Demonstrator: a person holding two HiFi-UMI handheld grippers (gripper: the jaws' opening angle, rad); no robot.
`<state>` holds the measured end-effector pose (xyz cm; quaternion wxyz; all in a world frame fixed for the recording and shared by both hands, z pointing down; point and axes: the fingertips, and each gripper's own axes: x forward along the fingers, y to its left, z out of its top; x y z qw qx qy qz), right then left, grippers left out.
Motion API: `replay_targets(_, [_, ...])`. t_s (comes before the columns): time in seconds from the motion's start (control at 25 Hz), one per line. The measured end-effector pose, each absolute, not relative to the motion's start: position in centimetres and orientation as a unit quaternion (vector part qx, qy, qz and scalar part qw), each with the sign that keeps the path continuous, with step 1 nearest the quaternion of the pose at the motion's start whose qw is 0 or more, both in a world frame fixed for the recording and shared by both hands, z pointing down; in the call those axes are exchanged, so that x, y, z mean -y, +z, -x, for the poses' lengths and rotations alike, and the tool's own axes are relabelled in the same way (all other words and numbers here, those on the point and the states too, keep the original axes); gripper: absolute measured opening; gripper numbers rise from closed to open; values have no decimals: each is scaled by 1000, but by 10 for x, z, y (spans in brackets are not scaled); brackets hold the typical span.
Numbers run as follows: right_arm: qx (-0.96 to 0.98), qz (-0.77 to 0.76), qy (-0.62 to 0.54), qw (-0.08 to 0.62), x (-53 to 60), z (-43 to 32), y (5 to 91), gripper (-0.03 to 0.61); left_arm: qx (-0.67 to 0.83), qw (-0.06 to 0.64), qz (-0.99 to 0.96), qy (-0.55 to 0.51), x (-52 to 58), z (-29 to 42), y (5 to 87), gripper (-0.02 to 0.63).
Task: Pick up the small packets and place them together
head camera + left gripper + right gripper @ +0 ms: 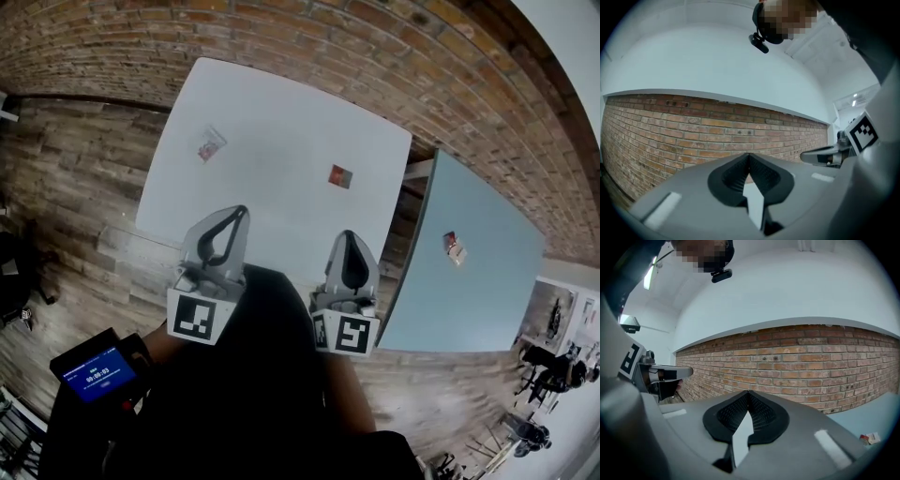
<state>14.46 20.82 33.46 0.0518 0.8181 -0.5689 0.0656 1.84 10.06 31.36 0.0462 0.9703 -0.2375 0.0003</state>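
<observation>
The small packets [340, 175] lie well apart, two on the white tabletop [281, 122] and a third packet [455, 247] on the blue tabletop [478, 300], while we hold our left gripper [236, 217] and right gripper [348, 239] closed and empty, so nothing is gathered yet.

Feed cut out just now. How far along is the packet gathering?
Done: nothing; one packet and a second packet lie apart on the white table, and a third packet lies on the blue table. In hand: nothing; the left tool and right tool are shut and empty. Left: gathering all three.
</observation>
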Motion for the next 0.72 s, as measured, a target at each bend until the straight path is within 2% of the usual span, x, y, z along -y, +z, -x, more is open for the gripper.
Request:
replay_targets(0.28, [572, -812, 105, 49, -206, -196, 356, 2, 263, 43, -964, 17, -97, -49, 318, 0])
replay_targets(0.72, [555, -821, 129, 50, -190, -233, 392, 3, 236, 40, -971, 29, -76, -75, 320, 0])
